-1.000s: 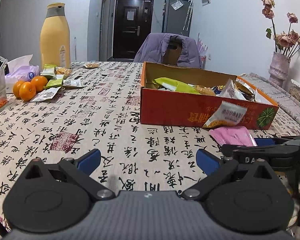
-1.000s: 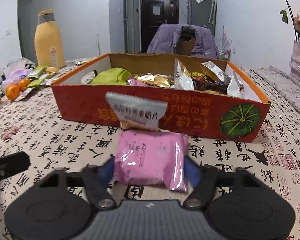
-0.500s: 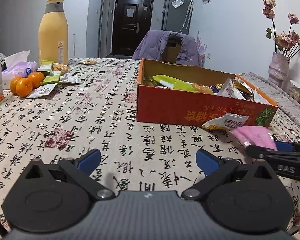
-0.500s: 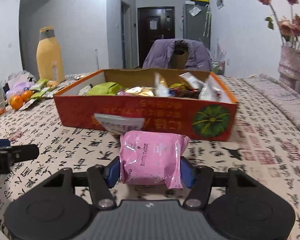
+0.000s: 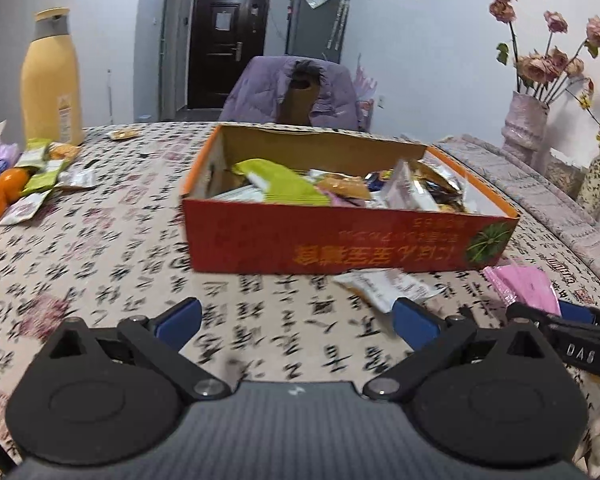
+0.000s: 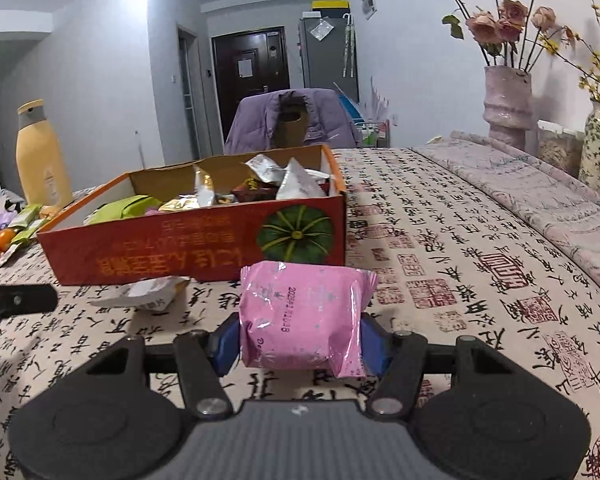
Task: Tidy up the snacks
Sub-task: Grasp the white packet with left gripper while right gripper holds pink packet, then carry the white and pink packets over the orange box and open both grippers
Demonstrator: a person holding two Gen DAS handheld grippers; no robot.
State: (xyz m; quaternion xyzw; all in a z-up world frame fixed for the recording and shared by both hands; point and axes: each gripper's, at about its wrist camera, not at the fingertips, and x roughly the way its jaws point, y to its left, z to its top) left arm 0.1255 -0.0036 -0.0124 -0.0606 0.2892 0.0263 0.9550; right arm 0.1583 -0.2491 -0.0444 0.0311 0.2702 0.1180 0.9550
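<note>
An orange cardboard box holding several snack packets stands on the table; it also shows in the right wrist view. My right gripper is shut on a pink snack packet, held above the table in front of the box's right corner. The pink packet also shows in the left wrist view. A white snack packet lies flat on the table before the box; it shows in the right wrist view too. My left gripper is open and empty, just left of the white packet.
A tall yellow bottle, oranges and loose snack packets sit at the far left. Flower vases stand at the right. A chair with a purple jacket is behind the table.
The white packet has fallen from leaning on the box to lying flat. My right gripper has lifted the pink packet and moved right. My left gripper has moved closer to the box.
</note>
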